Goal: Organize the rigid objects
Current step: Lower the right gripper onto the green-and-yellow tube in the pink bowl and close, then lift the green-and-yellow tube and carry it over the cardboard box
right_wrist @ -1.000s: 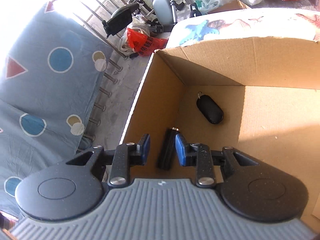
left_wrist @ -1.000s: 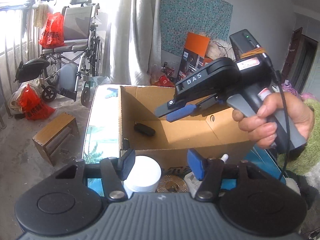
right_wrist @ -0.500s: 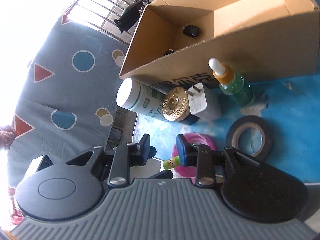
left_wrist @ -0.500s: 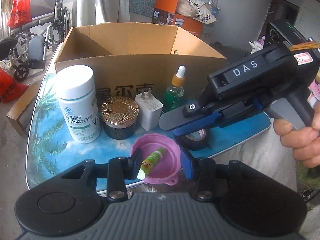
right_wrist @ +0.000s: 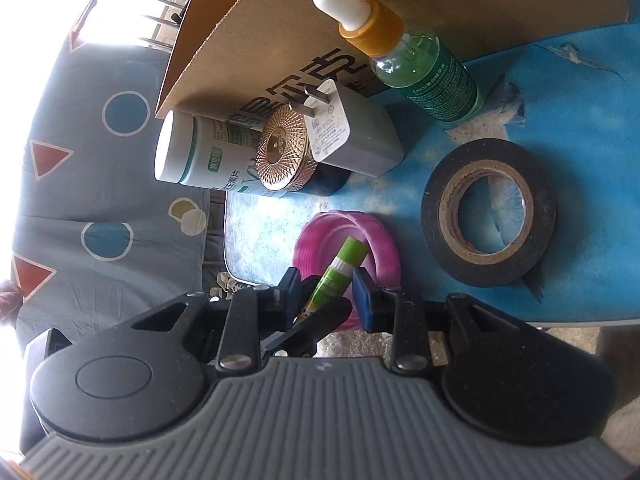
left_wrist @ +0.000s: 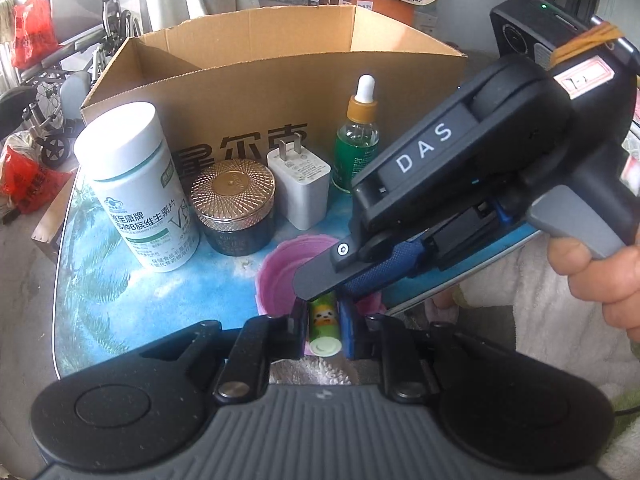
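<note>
From your left wrist camera, your left gripper [left_wrist: 325, 330] has just closed and its pads now pinch the green lip balm tube [left_wrist: 323, 326], which lies across the near rim of the pink funnel [left_wrist: 289, 265]. Your right gripper [left_wrist: 340, 280] crosses in front of the funnel and covers its far right side and the tube's front end; "DAS" is printed on its body, and your hand [left_wrist: 596, 268] on its handle is cut off at the frame edge. Behind the funnel stand a white vitamin bottle [left_wrist: 138, 188] with Chinese print and a large "V", a gold-lidded jar [left_wrist: 234, 206], a white plug charger [left_wrist: 301, 188] and a green dropper bottle [left_wrist: 358, 152], all in front of the cardboard box [left_wrist: 256, 76] with big Chinese characters. The box floor is hidden.

From your right wrist camera, your right gripper [right_wrist: 326, 298] is only partly open and holds nothing, its fingers either side of the lip balm tube [right_wrist: 340, 270]; the tube's print is too small to read. The left gripper's finger below hides the tube's lower end. Right of the funnel [right_wrist: 380, 244] lies a black tape roll [right_wrist: 488, 212] on the blue table [right_wrist: 580, 120]. The dropper bottle [right_wrist: 416, 64] label begins "CKCU".
</note>
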Motion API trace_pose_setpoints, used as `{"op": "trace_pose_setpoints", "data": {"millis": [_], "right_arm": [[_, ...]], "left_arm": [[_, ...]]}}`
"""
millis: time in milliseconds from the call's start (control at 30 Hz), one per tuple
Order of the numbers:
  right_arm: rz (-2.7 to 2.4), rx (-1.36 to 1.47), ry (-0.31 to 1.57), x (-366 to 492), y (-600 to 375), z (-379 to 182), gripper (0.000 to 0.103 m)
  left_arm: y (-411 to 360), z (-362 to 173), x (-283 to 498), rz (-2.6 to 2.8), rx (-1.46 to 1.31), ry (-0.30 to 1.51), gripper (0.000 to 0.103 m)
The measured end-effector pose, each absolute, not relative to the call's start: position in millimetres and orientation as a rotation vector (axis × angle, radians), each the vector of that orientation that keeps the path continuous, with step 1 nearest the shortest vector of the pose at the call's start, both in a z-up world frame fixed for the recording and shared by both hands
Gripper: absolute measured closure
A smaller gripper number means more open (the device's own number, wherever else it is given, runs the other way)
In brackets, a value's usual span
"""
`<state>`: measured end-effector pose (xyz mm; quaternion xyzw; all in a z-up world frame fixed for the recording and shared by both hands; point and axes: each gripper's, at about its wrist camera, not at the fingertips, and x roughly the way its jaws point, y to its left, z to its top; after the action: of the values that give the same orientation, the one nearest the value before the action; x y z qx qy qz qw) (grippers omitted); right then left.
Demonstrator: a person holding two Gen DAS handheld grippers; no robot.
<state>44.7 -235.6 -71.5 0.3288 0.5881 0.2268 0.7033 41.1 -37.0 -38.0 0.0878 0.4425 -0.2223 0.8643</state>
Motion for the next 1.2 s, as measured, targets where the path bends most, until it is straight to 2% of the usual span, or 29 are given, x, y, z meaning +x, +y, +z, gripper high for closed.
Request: {"op": "trace_pose_setpoints", "data": {"millis": [700, 1200], "right_arm": [[0.511, 0.742, 1.239, 44.2, -235.2, -69.3, 0.080], [0.638, 0.658, 0.980, 26.0, -229.6, 20.9, 0.080]], "left_arm": [[-30.7, -30.1, 44.7, -0.431, 0.153, 0.904, 0.086], [-29.0, 50.2, 32.4, -0.381, 0.174, 0.682, 0.085]]}}
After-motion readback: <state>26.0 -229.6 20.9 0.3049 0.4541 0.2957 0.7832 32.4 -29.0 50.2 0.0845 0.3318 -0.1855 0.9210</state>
